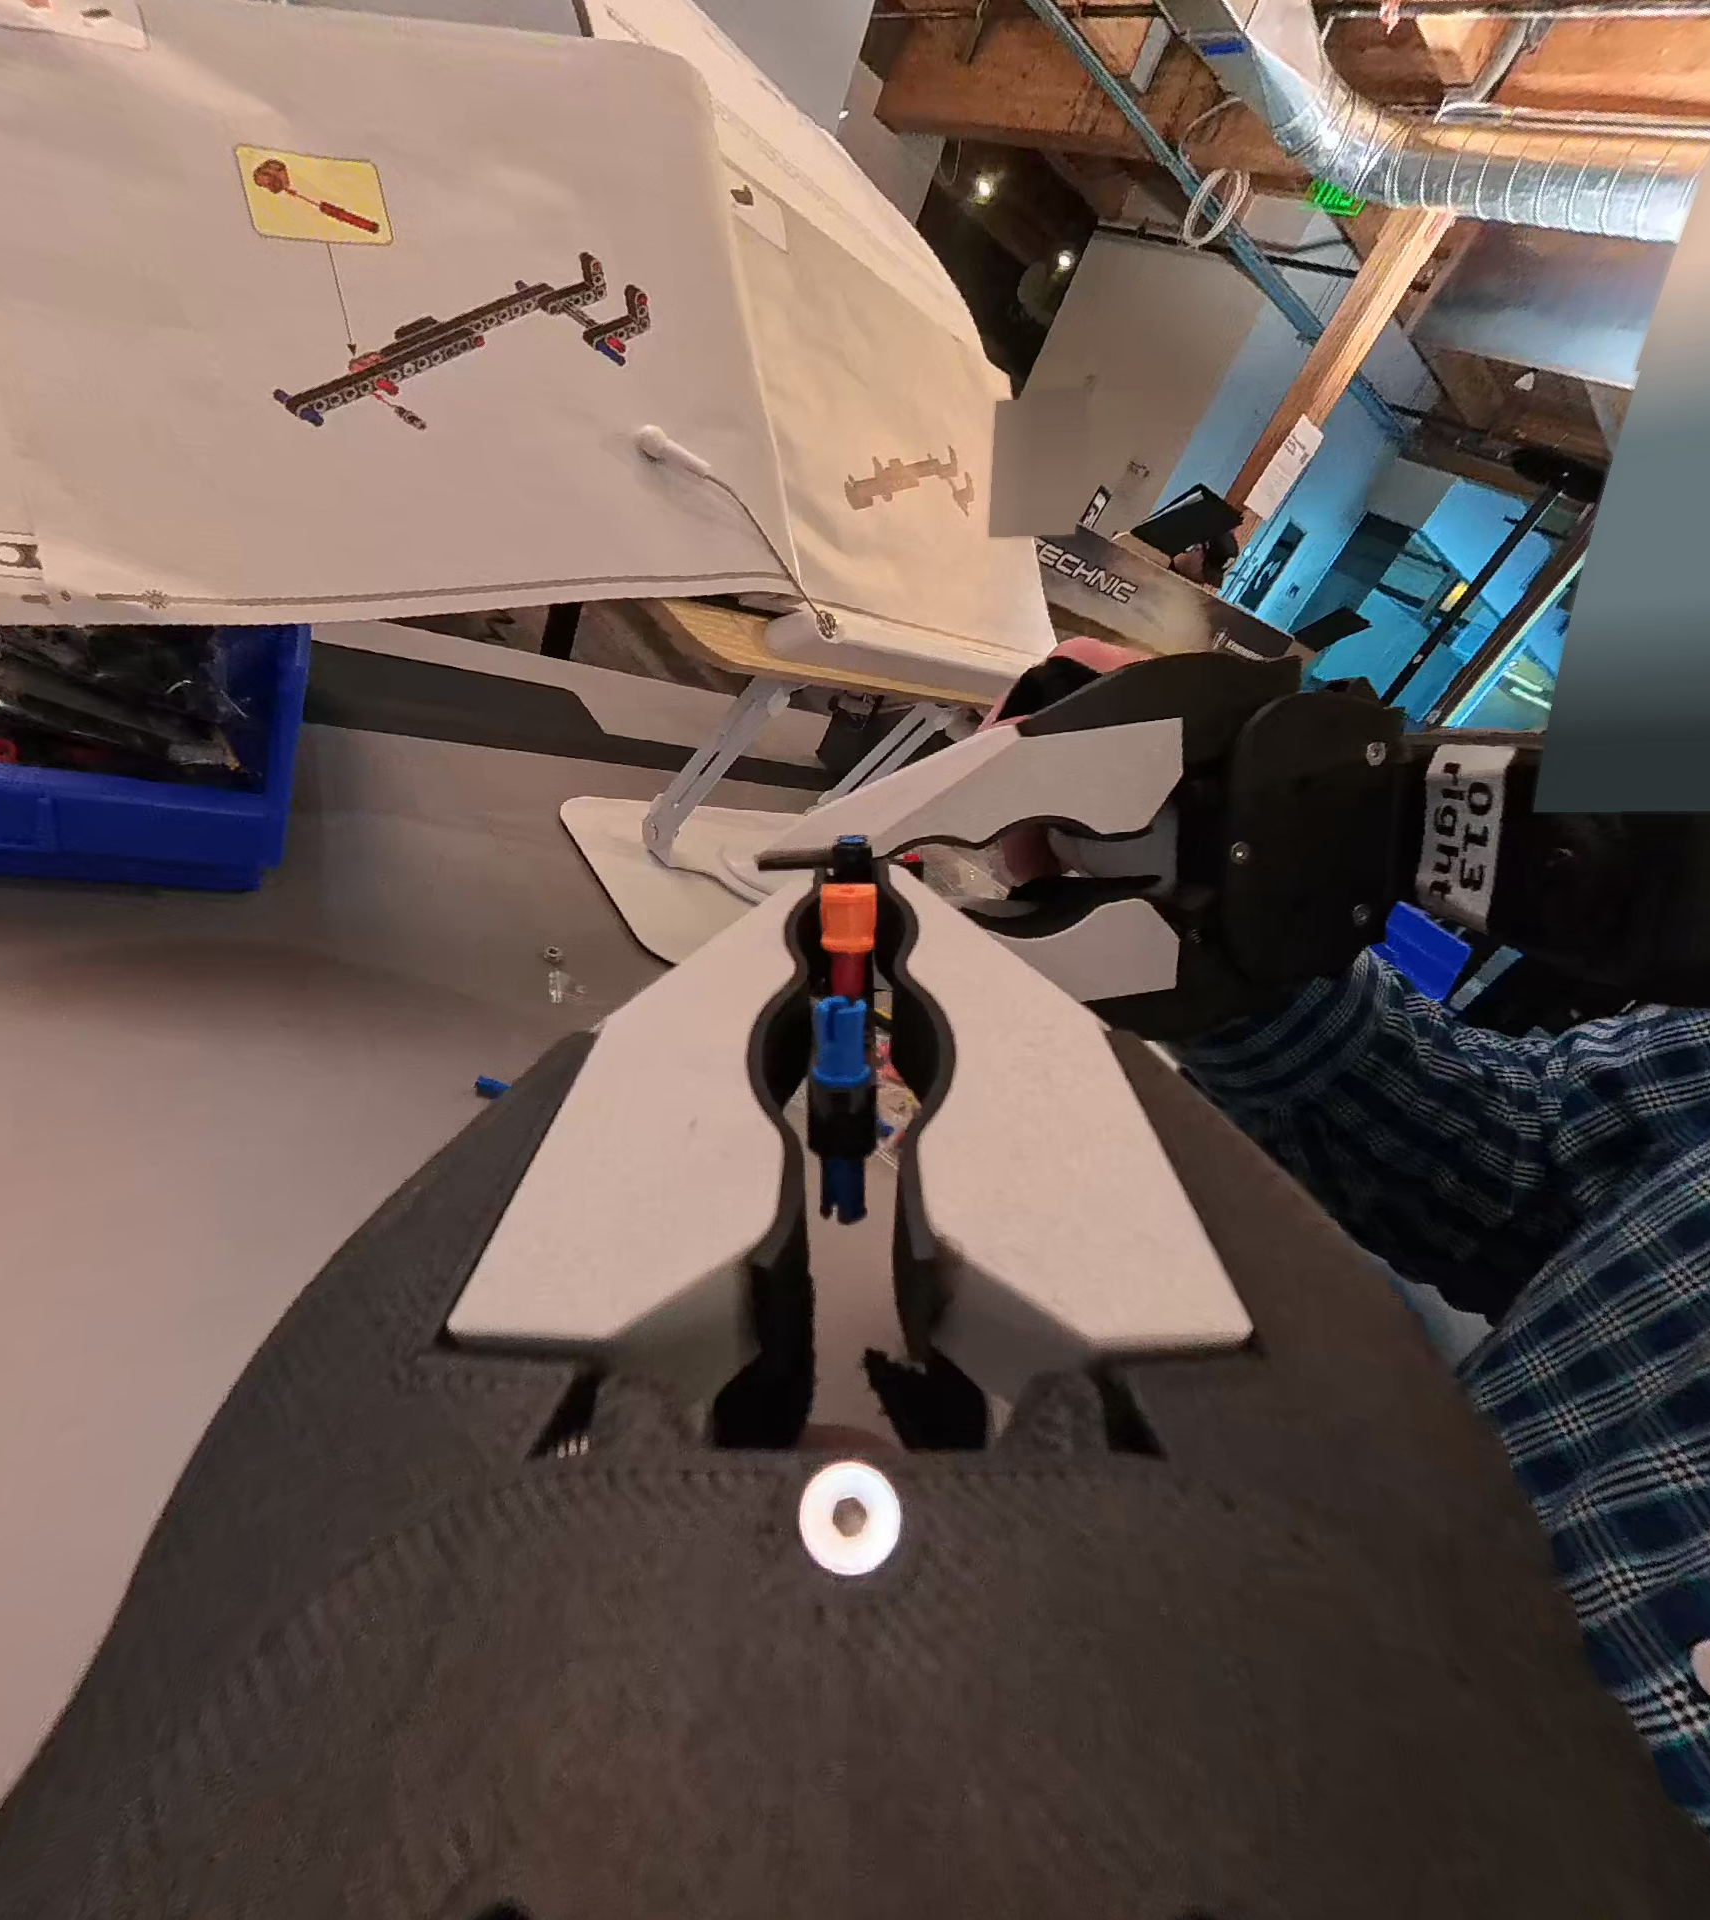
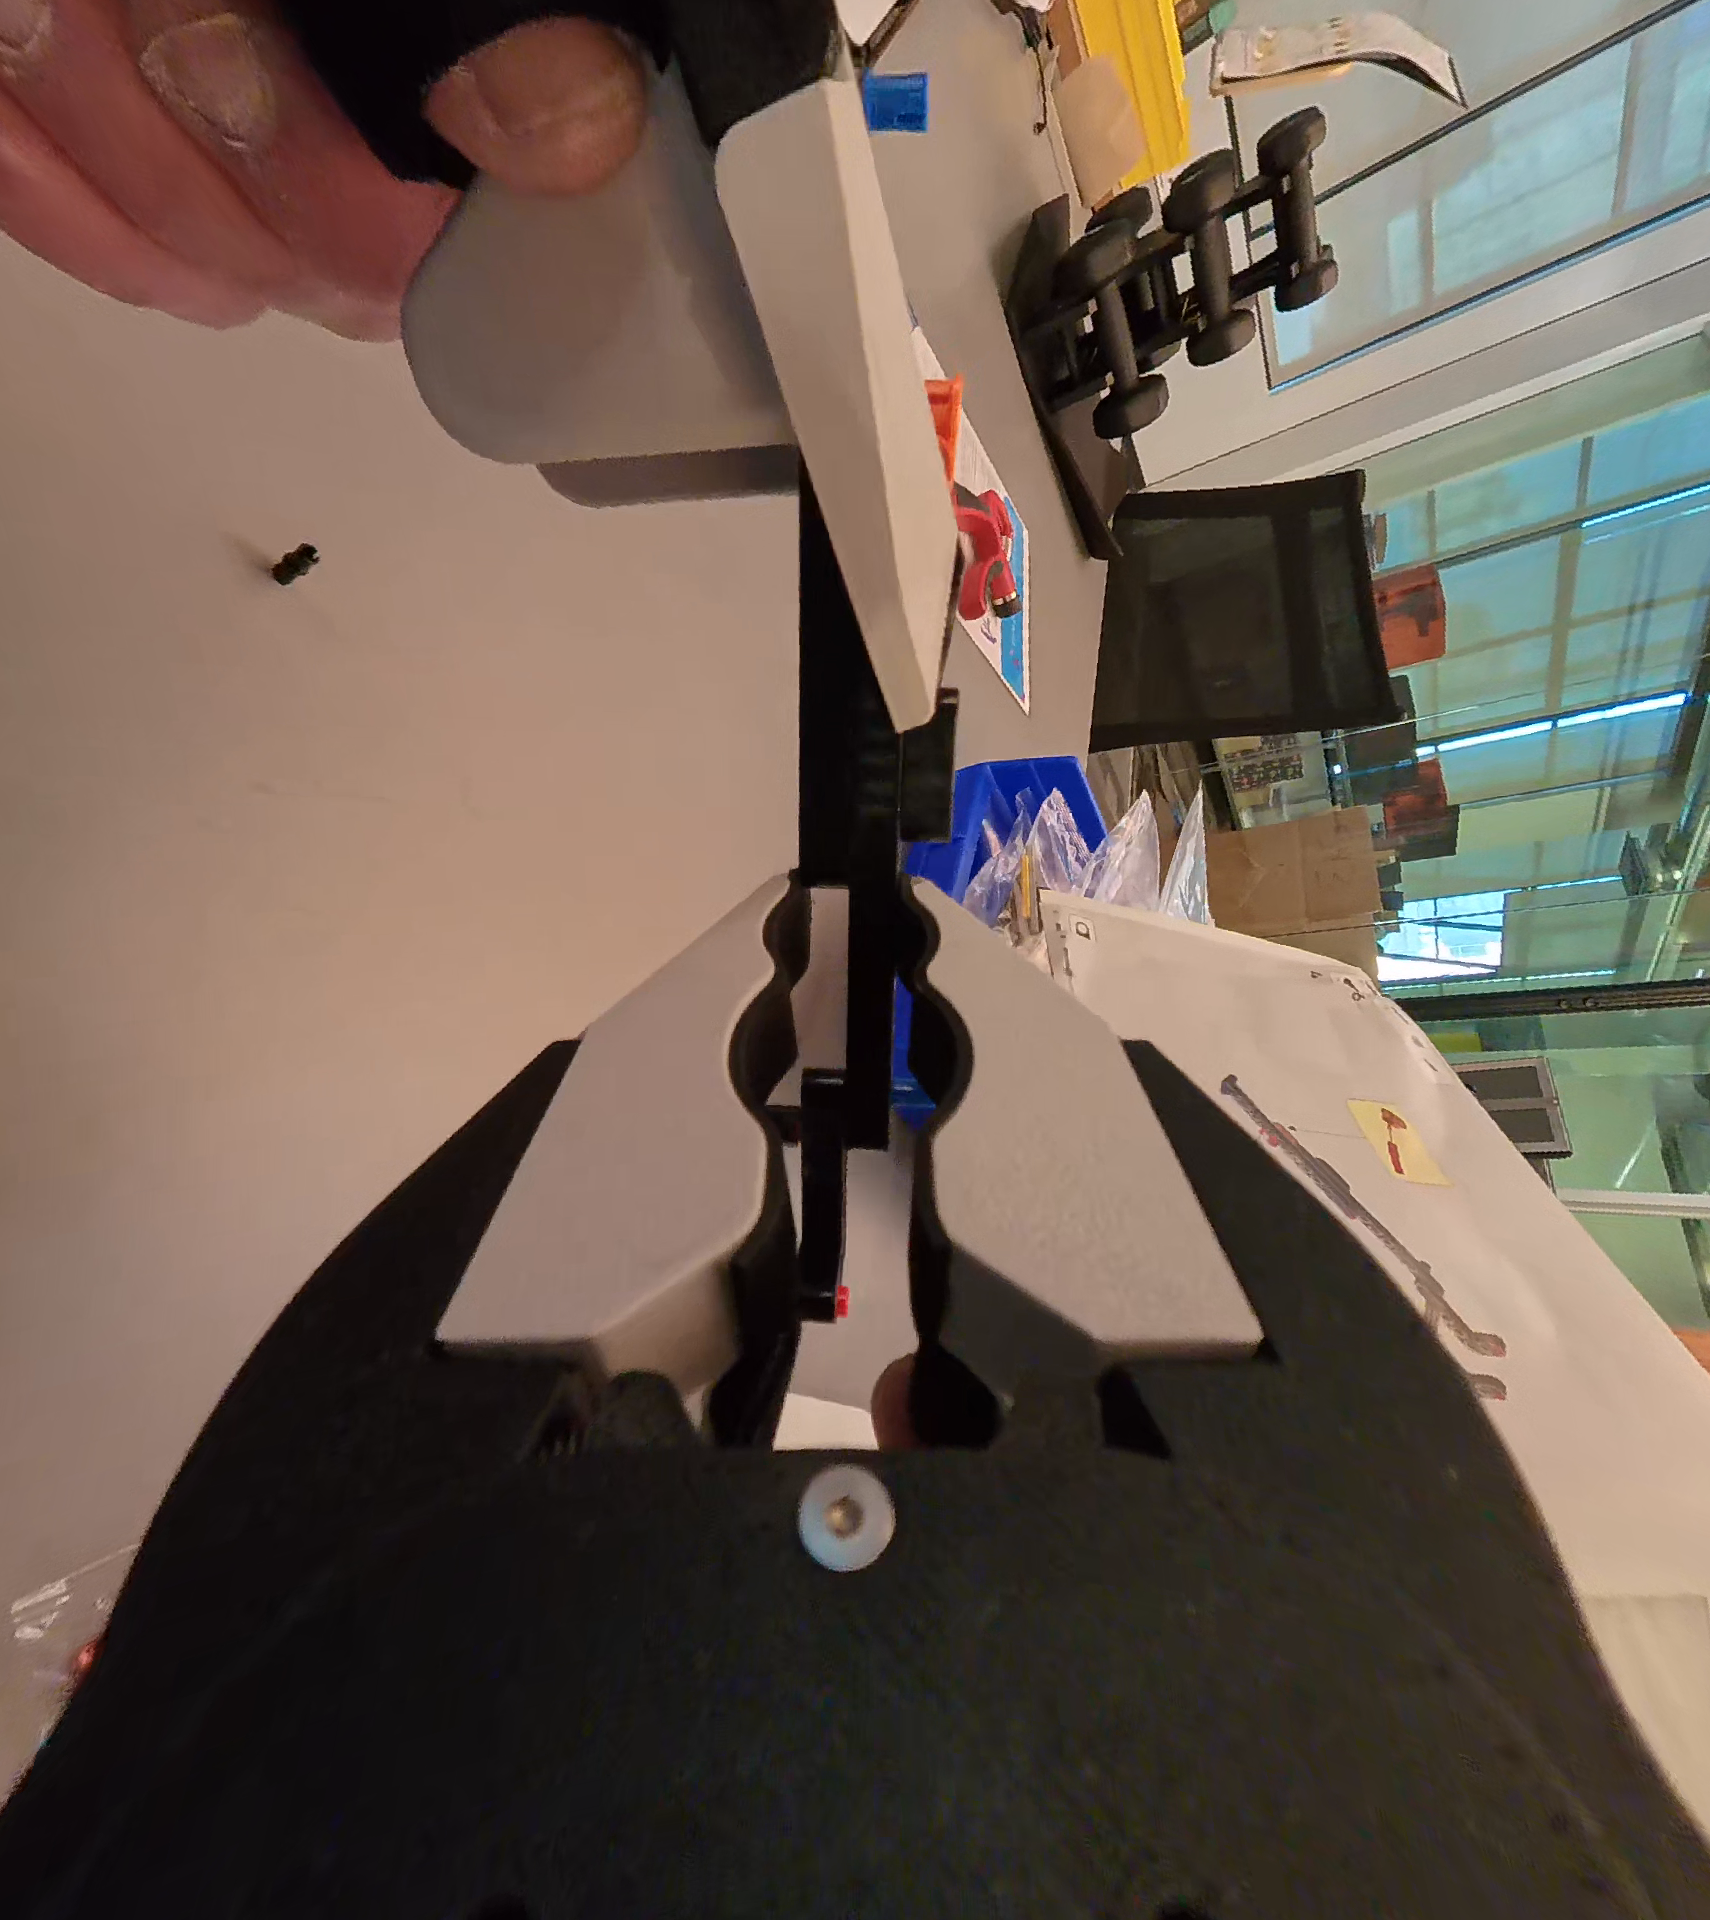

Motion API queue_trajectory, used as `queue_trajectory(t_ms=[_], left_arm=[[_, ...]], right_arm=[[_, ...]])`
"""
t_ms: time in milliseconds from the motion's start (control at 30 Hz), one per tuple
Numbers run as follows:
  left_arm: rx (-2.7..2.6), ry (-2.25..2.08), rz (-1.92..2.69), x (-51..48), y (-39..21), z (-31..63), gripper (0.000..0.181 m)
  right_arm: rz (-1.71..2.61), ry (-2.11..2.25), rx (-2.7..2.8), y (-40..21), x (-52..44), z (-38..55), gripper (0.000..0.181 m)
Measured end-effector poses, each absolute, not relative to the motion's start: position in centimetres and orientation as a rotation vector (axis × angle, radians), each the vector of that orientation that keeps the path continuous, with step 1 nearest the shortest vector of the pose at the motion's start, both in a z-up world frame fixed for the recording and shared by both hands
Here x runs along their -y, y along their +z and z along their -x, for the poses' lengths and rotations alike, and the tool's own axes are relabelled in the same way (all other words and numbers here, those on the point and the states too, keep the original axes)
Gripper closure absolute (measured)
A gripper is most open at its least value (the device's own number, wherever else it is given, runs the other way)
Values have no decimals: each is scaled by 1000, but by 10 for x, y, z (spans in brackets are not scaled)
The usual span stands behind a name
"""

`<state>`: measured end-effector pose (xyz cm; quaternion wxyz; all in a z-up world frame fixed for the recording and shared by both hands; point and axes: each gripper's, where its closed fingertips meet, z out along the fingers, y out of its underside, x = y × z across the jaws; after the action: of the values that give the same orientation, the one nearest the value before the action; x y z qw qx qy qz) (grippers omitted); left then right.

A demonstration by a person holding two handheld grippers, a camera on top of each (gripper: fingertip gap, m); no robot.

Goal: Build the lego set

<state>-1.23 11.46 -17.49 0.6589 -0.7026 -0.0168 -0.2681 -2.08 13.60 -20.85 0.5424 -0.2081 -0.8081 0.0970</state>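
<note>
My left gripper (image 1: 846, 894) is shut on a small lego assembly: an orange piece (image 1: 846, 914), a red axle (image 1: 846, 977), a blue pin (image 1: 838, 1049) and a black connector. My right gripper (image 2: 846, 894) is shut on a long black beam (image 2: 846, 821), which runs forward to the left gripper's fingers (image 2: 830, 416). In the left wrist view the right gripper's fingers (image 1: 1017, 790) come in from the right and meet my left fingertips, with a thin black part (image 1: 799, 859) sticking out there. Both grippers are held above the table.
The instruction booklet (image 1: 363, 364) stands on a white stand behind. A blue bin (image 1: 103, 800) with bagged parts sits at the left. A loose black pin (image 2: 295, 564) and a blue pin (image 1: 489, 1086) lie on the table. A plaid sleeve (image 1: 1557, 1195) is at the right. Dumbbells (image 2: 1204, 239) sit farther off. One gripper's finger ends stand about 4 centimetres off the other's.
</note>
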Motion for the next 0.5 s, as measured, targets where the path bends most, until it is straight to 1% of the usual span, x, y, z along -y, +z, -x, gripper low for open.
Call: queue_trajectory(t_ms=[333, 433, 500], left_arm=[[40, -579, 1555, -113, -170, 16, 176], [50, -563, 1542, -113, -169, 18, 176], [75, -592, 1531, -113, -168, 19, 176]], right_arm=[[487, 217, 1897, -205, -140, 22, 168], [490, 242, 1881, -200, -138, 22, 156], [497, 251, 1882, -199, -138, 21, 155]])
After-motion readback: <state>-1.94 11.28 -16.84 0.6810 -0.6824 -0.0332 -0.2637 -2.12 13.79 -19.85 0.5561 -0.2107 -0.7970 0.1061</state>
